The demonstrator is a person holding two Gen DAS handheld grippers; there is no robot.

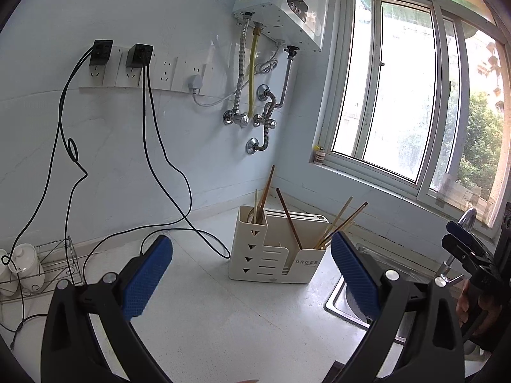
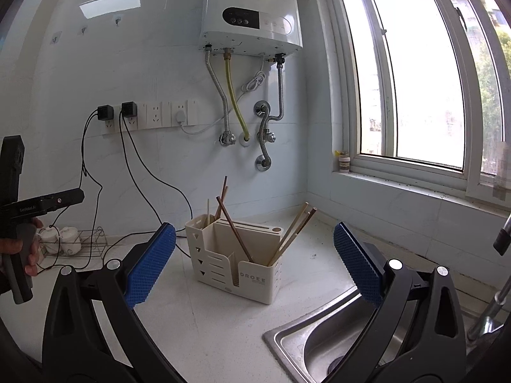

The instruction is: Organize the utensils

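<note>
A cream utensil holder (image 1: 271, 255) (image 2: 236, 261) stands on the white counter in the corner under the water heater. Several wooden chopsticks (image 1: 338, 223) (image 2: 290, 233) lean in its front compartment, and others (image 1: 263, 194) (image 2: 222, 196) stick up from its tall back slot. My left gripper (image 1: 252, 274) hangs open in front of the holder, nothing between its blue pads. My right gripper (image 2: 255, 261) is wide open too, empty, a little back from the holder. The right gripper also shows at the right edge of the left wrist view (image 1: 472, 249), held by a hand.
A steel sink (image 2: 319, 341) (image 1: 345, 303) lies right of the holder, with a tap (image 1: 466, 220) behind. Black cables (image 1: 179, 204) trail from wall sockets across the counter. A wire rack with white cups (image 1: 28, 265) (image 2: 70, 239) sits left. The window sill (image 2: 415, 188) runs along the right.
</note>
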